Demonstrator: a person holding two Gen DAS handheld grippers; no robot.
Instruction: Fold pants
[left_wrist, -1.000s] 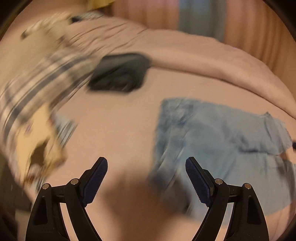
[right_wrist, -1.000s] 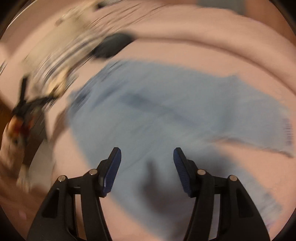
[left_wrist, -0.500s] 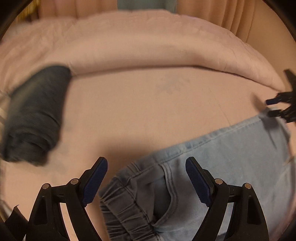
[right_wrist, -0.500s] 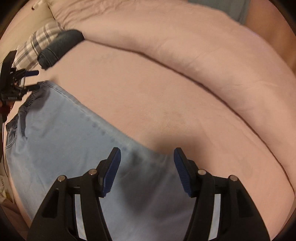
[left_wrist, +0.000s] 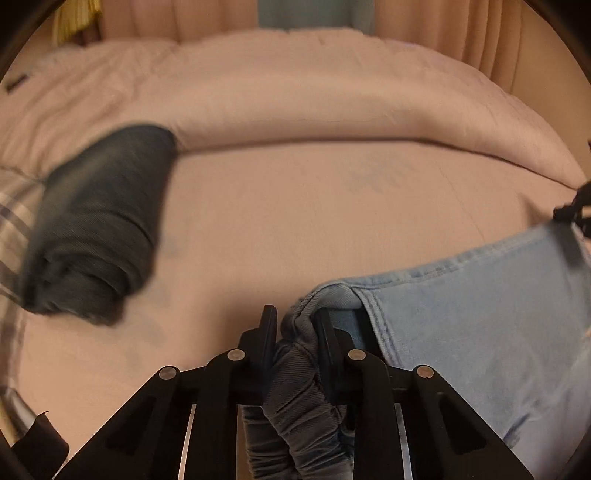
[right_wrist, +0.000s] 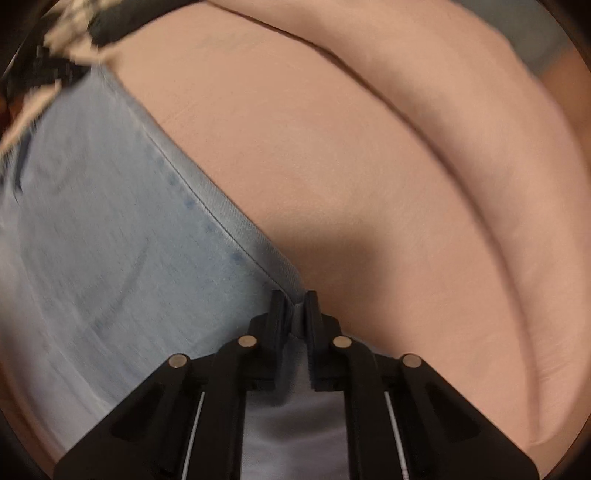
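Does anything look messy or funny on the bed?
Only a little. The light blue pants are bunched into wrinkles at the waistband where the left gripper pinches them. The dark folded pants look neat.

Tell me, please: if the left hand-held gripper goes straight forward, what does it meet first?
The left hand-held gripper, shut on the light blue jeans, faces bare pink bed sheet, then probably the pink duvet. Depth is unclear.

light-blue denim pants (left_wrist: 480, 325) lay on flat pink bedsheet (left_wrist: 314, 206), right of folded dark-grey denim garment (left_wrist: 96, 225). rolled pink duvet (left_wrist: 295, 92) lay behind both. plaid checked cloth (left_wrist: 13, 218) sat left of the dark garment.
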